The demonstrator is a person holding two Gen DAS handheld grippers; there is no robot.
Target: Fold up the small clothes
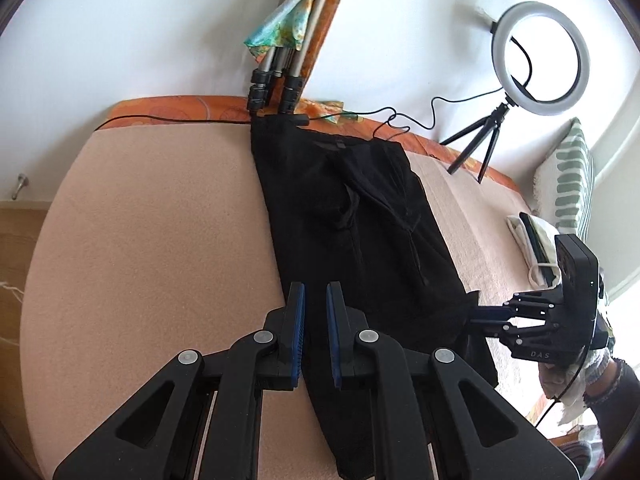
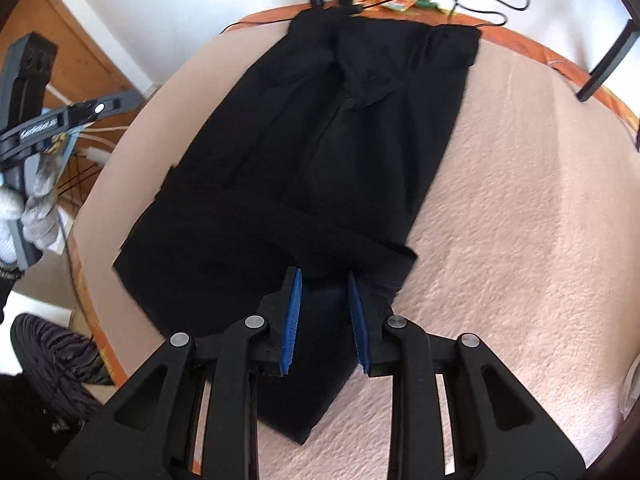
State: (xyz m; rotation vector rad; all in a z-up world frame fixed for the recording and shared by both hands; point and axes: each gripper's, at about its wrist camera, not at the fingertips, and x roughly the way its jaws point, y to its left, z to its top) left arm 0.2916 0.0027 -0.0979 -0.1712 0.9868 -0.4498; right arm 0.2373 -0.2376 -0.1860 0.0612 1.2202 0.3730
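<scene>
A black garment (image 1: 360, 220) lies spread lengthwise on the pink blanket (image 1: 160, 220), its far end at the tripod feet; in the right wrist view it (image 2: 320, 140) is partly folded over near its front end. My left gripper (image 1: 316, 292) is open, its blue pads over the garment's near left edge, with nothing between them. My right gripper (image 2: 324, 280) is open over the garment's near end, black cloth lying under and between the jaws. It also shows from the side in the left wrist view (image 1: 480, 314) at the garment's right edge.
Silver tripod legs (image 1: 276, 80) stand at the far edge with a colourful scarf (image 1: 280, 28) tied on. A ring light (image 1: 536, 60) on a small tripod stands at the back right, its cable trailing. A striped cushion (image 1: 568, 184) and folded cloths (image 1: 528, 240) lie right.
</scene>
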